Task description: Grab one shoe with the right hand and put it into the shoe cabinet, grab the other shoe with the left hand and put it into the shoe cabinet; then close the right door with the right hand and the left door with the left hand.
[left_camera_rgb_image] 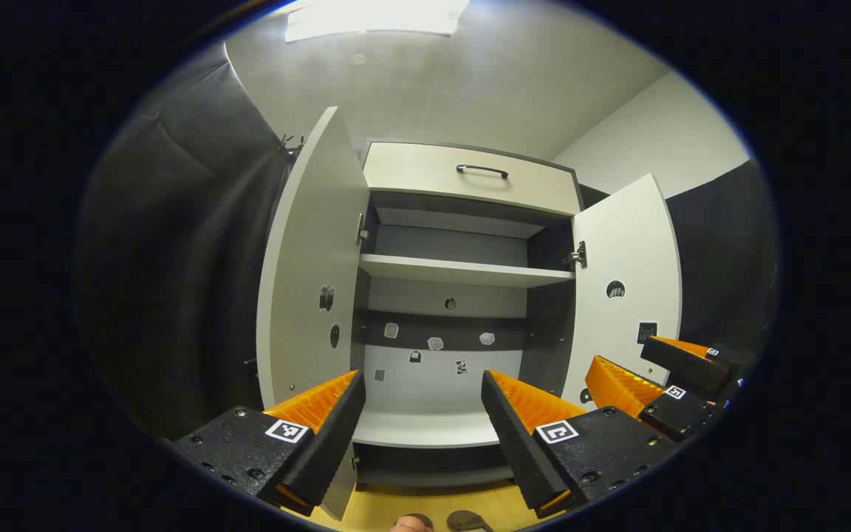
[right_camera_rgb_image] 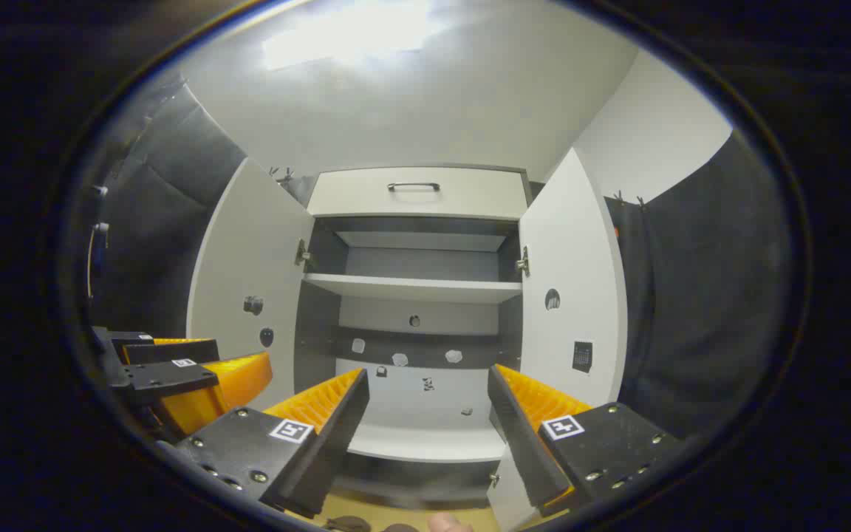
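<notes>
White shoe cabinet ahead, left tongs parted, right tongs parted

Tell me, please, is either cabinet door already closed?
No, the left door and the right door both stand wide open, baring the shelf.

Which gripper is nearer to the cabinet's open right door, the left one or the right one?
Right. The right gripper hangs in front of the right door, near its lower part. The left gripper faces the cabinet's open middle, between the two doors, farther from that door.
</notes>
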